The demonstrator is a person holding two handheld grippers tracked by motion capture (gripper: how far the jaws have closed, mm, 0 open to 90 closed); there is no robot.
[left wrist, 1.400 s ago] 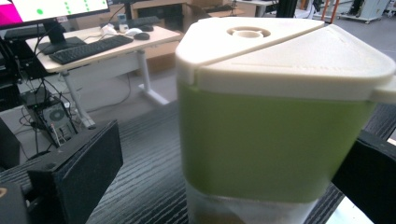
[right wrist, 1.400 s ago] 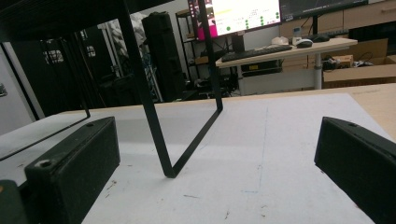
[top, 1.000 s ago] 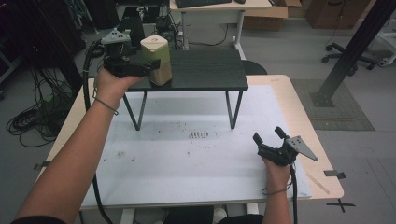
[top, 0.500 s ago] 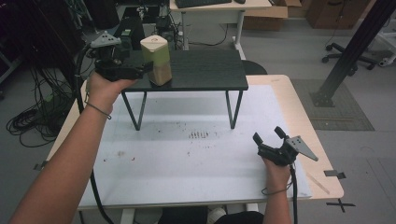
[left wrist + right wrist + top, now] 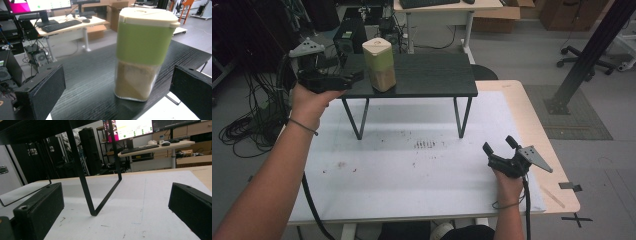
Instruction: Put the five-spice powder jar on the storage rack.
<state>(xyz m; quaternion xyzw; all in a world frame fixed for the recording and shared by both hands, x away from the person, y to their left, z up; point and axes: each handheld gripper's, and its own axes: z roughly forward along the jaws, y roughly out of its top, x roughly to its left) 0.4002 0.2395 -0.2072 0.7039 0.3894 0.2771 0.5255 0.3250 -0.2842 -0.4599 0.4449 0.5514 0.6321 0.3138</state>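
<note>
A container (image 5: 379,65) with a cream lid, a green band and a clear base of tan powder stands upright on the left part of a black raised shelf (image 5: 432,75). My left gripper (image 5: 352,79) is open at the shelf's left edge, its jaws pointing at the container from a short distance without touching it. In the left gripper view the container (image 5: 143,52) stands ahead between the two wide-apart fingers (image 5: 40,92). My right gripper (image 5: 498,144) is open and empty, low over the white mat (image 5: 412,170) at the front right.
The shelf stands on thin black legs (image 5: 85,182) over the mat. A wooden table edge (image 5: 537,130) runs along the right. Cables (image 5: 252,125) lie on the floor at the left, and a desk with a keyboard (image 5: 61,25) stands behind.
My left gripper has drawn back to the left, away from the container, which stays put on the shelf. The right gripper has not moved.
</note>
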